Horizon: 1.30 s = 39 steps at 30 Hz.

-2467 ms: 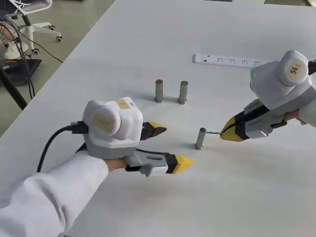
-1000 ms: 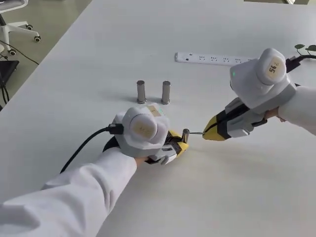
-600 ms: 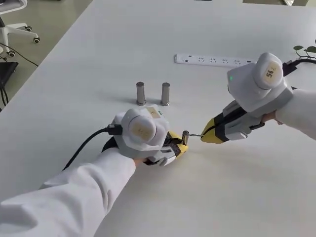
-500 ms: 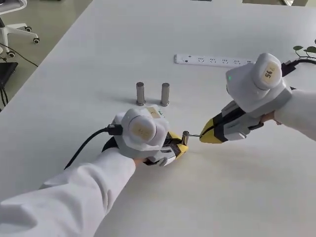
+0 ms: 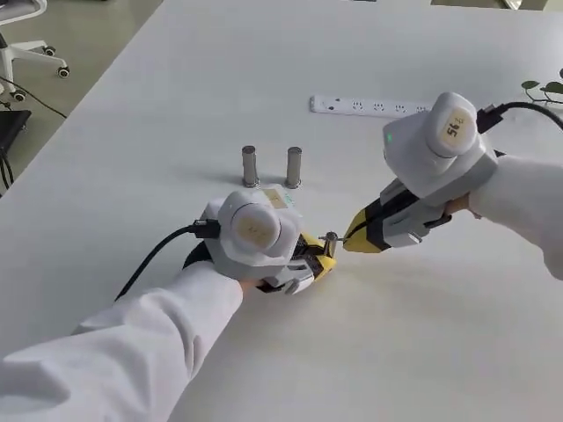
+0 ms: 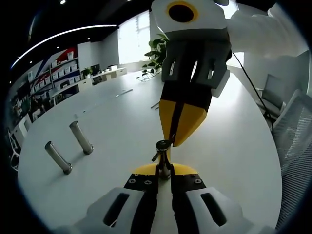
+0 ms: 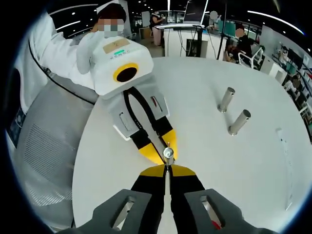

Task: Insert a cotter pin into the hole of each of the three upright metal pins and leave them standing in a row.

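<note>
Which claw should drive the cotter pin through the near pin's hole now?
Right. The right claw holds the cotter pin with its tip at the metal pin; the left claw is shut on that pin, steadying it.

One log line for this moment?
left gripper: shut on metal pin | right gripper: shut on cotter pin, at pin's top | other two pins: upright

A sticker on top of the right tongs showed a number like "56". The label on the left tongs was too blurry to read.
</note>
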Each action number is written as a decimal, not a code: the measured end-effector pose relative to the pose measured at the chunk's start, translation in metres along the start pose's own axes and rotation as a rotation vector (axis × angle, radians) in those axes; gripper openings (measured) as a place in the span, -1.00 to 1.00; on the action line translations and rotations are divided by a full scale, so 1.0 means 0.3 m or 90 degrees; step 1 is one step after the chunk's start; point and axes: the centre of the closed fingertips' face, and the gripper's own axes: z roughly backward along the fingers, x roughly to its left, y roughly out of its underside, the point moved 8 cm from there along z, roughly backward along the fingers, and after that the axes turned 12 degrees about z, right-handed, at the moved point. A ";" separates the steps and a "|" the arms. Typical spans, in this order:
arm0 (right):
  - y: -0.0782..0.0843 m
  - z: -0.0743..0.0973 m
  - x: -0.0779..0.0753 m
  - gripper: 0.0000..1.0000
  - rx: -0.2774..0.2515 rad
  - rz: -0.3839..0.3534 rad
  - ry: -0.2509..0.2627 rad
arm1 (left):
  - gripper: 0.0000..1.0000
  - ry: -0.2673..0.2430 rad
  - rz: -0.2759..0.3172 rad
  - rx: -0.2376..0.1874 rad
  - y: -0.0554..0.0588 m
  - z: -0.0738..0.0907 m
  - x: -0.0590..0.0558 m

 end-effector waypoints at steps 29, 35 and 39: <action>-0.006 0.033 -0.002 -1.00 -0.021 0.001 0.013 | -0.85 -0.002 -0.001 -0.005 -0.001 -0.001 0.002; -0.012 0.029 -0.006 -1.00 -0.023 -0.004 0.015 | -0.85 -0.003 -0.003 -0.007 0.000 -0.002 0.003; -0.011 0.031 -0.007 -1.00 -0.024 -0.004 0.016 | -0.85 -0.004 0.009 -0.008 0.002 -0.003 0.005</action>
